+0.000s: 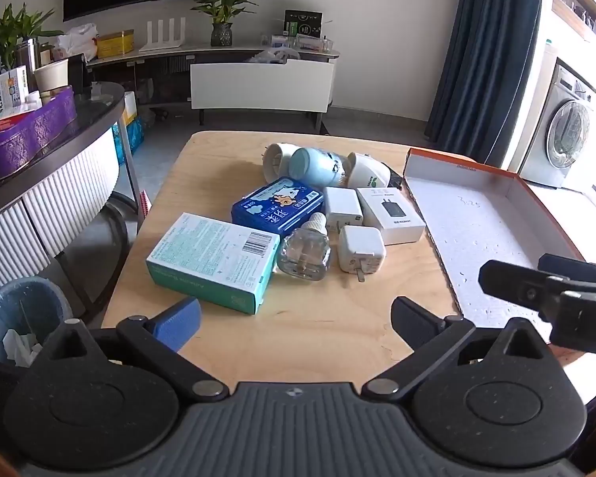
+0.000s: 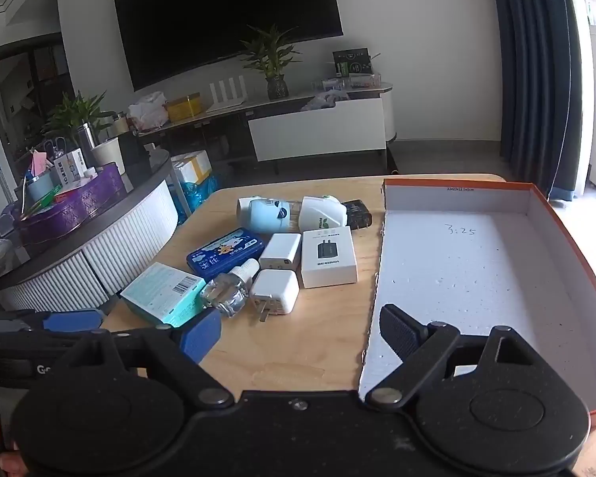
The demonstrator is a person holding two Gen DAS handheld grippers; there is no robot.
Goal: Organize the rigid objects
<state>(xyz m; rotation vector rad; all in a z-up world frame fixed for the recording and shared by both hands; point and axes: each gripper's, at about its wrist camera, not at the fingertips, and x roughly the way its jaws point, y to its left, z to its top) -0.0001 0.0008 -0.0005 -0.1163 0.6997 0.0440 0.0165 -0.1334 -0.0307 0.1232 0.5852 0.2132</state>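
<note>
You held the left gripper [image 1: 296, 320] and right gripper [image 2: 300, 332] spread wide, gripping nothing, touching nothing. The chargers [image 1: 361, 252], bottle [image 1: 304, 252] and boxes [image 1: 214, 260] lay clustered just left of the tray [image 1: 492, 230].

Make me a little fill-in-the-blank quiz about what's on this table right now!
1. The shallow orange-edged cardboard box holds ____ objects.
2. The clear glass bottle has a ____ cap.
3. The teal carton carries a printed ____ on top.
4. Both tools' fingers stand wide ____.

Missing words: no; white; barcode; open
</note>
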